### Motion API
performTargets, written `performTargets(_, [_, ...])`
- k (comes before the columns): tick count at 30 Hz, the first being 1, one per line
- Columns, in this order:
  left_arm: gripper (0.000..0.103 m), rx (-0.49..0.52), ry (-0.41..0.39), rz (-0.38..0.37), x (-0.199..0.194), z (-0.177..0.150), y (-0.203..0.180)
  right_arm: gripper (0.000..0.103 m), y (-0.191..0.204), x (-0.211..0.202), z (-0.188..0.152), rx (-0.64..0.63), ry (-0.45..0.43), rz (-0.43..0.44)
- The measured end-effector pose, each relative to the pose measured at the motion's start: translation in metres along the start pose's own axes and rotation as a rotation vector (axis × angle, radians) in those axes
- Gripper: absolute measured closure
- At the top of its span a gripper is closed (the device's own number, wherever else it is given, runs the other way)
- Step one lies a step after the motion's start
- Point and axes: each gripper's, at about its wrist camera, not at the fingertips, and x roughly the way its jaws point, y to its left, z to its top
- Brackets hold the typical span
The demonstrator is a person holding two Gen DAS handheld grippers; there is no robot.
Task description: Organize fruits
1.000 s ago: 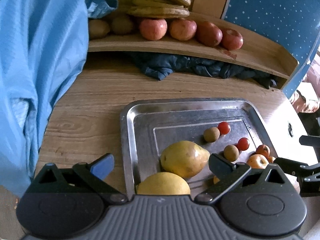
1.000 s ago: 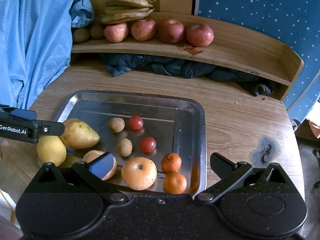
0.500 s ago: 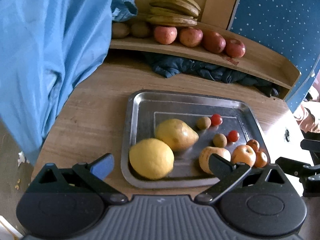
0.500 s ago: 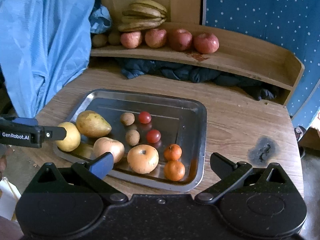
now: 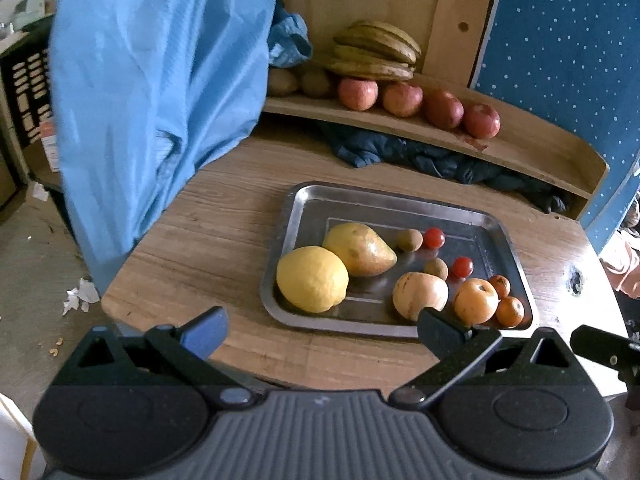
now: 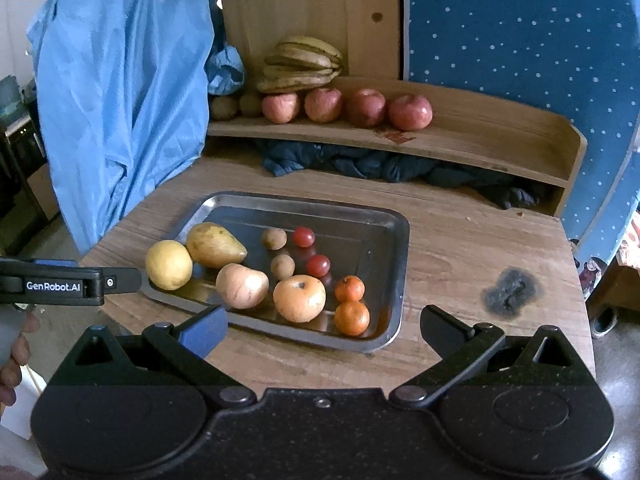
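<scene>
Wooden tabletop (image 6: 460, 240) carries steel tray (image 6: 394, 272) with lemon (image 6: 168, 264), pear (image 6: 214, 245), tangerines (image 6: 351, 307), cherry tomatoes (image 6: 303, 237) paired by kind; both tools, left (image 5: 320, 330) and right (image 6: 322, 330), spread apart, empty, clear of tray—any grasp best centred, squeezed gently.

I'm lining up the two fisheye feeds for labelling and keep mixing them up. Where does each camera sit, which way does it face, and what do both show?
Left wrist: on the left gripper, facing the rectangular steel tray from its near-left side; own open fingers show.
Right wrist: on the right gripper, facing the tray from its near-right side; own open fingers, the left gripper and a hand show.
Shared: the tray, round yellow lemon and wooden shelf of red apples.
</scene>
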Motion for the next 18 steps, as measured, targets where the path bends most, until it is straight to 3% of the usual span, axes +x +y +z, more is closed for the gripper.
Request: performTargets(18, [0.000,0.052,0.004,-0.018,-0.019,-0.023,-0.004,0.001,0.007,-0.027,-0.026,0.042,0.012,-0.015])
